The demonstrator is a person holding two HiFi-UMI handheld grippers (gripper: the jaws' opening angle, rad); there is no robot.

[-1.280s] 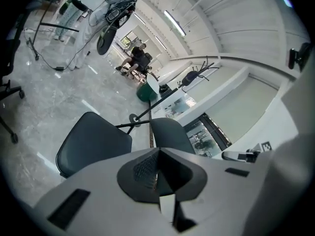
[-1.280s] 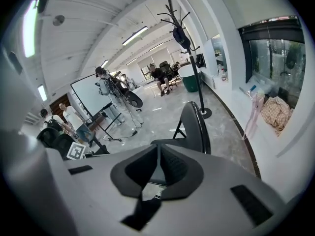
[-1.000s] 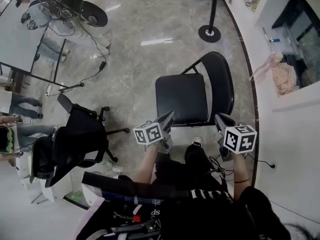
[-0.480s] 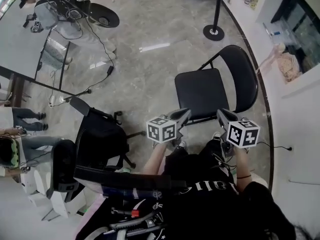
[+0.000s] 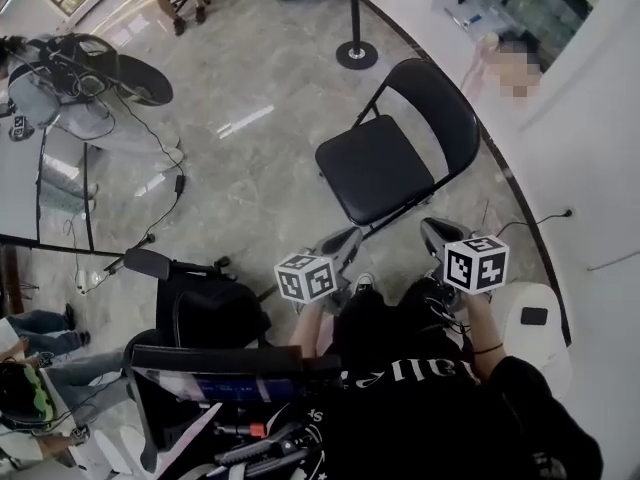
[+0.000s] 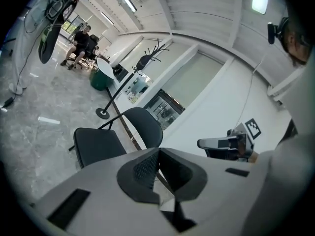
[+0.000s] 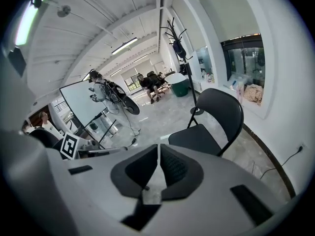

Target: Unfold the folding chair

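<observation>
Left gripper (image 5: 347, 240) and right gripper (image 5: 430, 232), both pressed together and empty, had drawn slightly back from the folding chair (image 5: 375, 173), which stood open on the floor (image 5: 250, 168) ahead. It looked stiff and fairly heavy, best gripped by its thin frame tube.

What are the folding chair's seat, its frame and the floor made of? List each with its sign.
Seat: likely padded black vinyl, smooth with a dull sheen. Frame: thin black tube, probably painted metal. Floor: polished grey stone or stone-look tile, veined and mirroring the lights.
</observation>
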